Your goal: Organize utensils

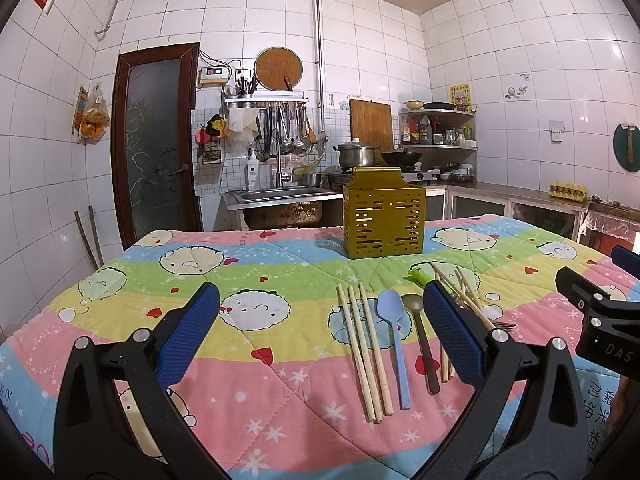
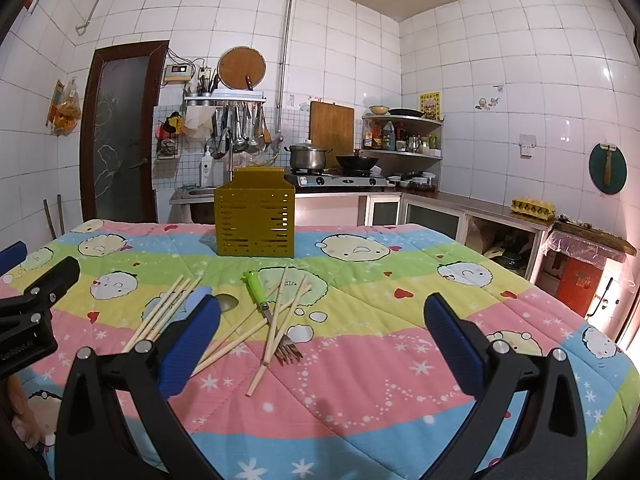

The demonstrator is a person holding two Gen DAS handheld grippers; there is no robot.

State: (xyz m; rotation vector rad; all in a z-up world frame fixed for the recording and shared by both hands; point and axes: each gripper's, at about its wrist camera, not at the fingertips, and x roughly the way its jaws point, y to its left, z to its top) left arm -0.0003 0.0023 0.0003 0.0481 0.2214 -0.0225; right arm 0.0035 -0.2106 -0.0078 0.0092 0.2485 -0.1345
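Your left gripper (image 1: 320,332) and right gripper (image 2: 322,336) both have jaws wide apart, holding nothing. The chopsticks (image 1: 366,350), spoons and fork (image 2: 286,346) lie loose on the blanket (image 2: 360,380). Nothing is sorted yet, I think. Next, pick 1 up and carry it to the yellow holder (image 1: 383,220) behind.

1. White-tiled walls (image 2: 500,40) enclose a kitchen; a pipe (image 1: 318,40) runs down the back wall.
2. Dark-framed door (image 1: 154,140) with frosted glass, at left.
3. Steel sink (image 1: 280,196) below a rack of hanging ladles (image 1: 286,132).
4. Gas stove (image 2: 340,180) carrying a steel pot (image 2: 307,156) and a wok (image 2: 357,161).
5. Corner shelves (image 2: 402,136) holding bottles.
6. Counter (image 2: 480,204) along the right wall, bearing an egg tray (image 2: 533,206).
7. Table covered by a striped cartoon quilt (image 2: 380,360).
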